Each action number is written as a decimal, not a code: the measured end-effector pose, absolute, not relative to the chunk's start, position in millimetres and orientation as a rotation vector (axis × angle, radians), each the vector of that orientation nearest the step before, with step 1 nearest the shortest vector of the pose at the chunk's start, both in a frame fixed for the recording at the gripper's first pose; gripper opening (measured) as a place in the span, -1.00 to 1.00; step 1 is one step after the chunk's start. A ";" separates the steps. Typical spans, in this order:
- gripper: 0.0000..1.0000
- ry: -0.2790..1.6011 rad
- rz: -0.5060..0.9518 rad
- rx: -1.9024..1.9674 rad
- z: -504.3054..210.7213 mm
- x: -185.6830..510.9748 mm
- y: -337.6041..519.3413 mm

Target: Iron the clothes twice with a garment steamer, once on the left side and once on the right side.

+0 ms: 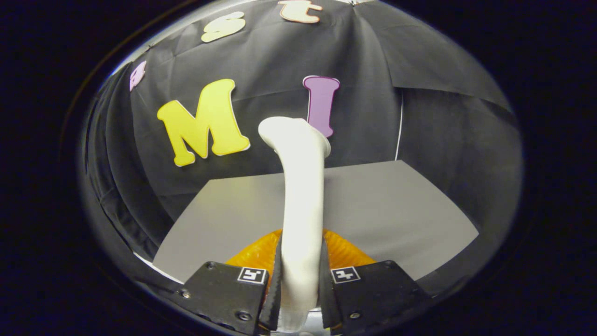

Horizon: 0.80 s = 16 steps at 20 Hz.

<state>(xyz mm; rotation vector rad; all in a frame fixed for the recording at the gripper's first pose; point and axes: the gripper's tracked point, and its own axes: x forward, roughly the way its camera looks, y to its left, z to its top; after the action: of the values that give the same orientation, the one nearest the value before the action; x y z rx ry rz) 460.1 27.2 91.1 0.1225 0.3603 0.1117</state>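
The tool [301,284] pinches the white garment steamer [301,196] by its handle, long axis running straight ahead and upward from the fingers, above the orange garment [345,252] lying on the grey desk [396,210].

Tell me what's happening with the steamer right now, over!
Gripper shut on the white steamer, handle between both fingers, head pointing up. Orange garment just beyond the fingers, on the grey table. Nothing in the way.
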 end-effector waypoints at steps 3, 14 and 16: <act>-0.26 0.342 0.109 0.127 99.8 441.7 28.3; -0.27 0.123 0.198 0.092 188.0 331.7 114.0; -0.27 0.083 0.229 0.089 206.2 312.2 143.1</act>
<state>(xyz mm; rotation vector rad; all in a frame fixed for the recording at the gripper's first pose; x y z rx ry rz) 312.2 143.1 206.2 0.0888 0.0831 0.2291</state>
